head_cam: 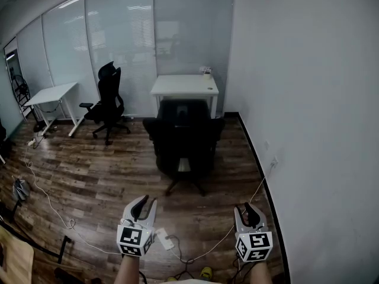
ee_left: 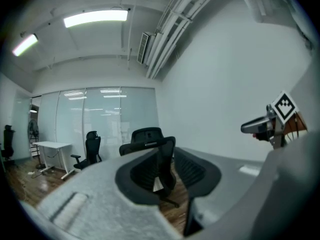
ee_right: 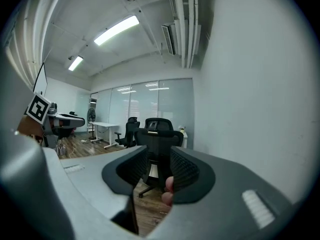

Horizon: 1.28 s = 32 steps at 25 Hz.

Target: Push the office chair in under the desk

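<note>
A black office chair (head_cam: 183,141) stands on the wood floor with its back toward me, pulled out in front of a small white desk (head_cam: 183,86) against the far glass wall. Both grippers hover low and well short of the chair. My left gripper (head_cam: 148,203) is open with nothing between its jaws, and so is my right gripper (head_cam: 247,209). In the left gripper view the chair (ee_left: 150,151) shows through the gap between the open jaws. The chair (ee_right: 157,139) shows the same way in the right gripper view, where a fingertip pokes in beside the right pad.
A second black chair (head_cam: 109,99) and another white desk (head_cam: 53,93) stand at the left by the glass partition. Cables (head_cam: 47,194) trail over the floor, with a white power strip (head_cam: 164,239) just below my left gripper. A plain wall (head_cam: 308,129) runs along the right.
</note>
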Motion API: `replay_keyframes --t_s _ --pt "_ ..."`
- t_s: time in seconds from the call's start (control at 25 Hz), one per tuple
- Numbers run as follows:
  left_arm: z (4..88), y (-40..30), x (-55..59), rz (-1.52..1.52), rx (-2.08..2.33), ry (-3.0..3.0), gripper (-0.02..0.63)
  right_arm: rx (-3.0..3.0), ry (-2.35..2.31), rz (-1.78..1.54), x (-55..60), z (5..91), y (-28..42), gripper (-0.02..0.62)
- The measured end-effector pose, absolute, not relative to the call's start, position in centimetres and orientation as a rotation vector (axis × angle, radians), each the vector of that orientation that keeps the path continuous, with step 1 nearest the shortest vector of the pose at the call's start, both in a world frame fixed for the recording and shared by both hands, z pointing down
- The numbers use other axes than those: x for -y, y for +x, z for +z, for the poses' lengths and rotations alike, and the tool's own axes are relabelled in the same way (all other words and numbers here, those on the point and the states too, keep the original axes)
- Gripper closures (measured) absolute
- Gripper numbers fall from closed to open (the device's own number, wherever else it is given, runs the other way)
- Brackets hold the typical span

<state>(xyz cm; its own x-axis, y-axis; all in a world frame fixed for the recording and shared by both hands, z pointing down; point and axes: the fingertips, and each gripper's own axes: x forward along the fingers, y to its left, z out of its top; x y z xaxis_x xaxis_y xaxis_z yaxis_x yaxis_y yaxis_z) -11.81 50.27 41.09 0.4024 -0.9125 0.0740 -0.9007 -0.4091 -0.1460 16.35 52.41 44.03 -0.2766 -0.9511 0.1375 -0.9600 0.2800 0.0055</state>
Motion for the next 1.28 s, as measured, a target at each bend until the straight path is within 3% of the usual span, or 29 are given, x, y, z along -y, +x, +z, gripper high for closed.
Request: replay_keyframes --t_s 0.24,1.28 --pt "41.1 -10.9 -49.9 -0.229 -1.647 -2.565 0.492 2.431 1.800 0.121 -51.7 44.0 16.8 0.437" --pt "42.8 -3.4 -43.2 -0.256 -1.752 -2.516 0.488 2.508 1.670 0.096 -42.8 45.7 23.4 0.439"
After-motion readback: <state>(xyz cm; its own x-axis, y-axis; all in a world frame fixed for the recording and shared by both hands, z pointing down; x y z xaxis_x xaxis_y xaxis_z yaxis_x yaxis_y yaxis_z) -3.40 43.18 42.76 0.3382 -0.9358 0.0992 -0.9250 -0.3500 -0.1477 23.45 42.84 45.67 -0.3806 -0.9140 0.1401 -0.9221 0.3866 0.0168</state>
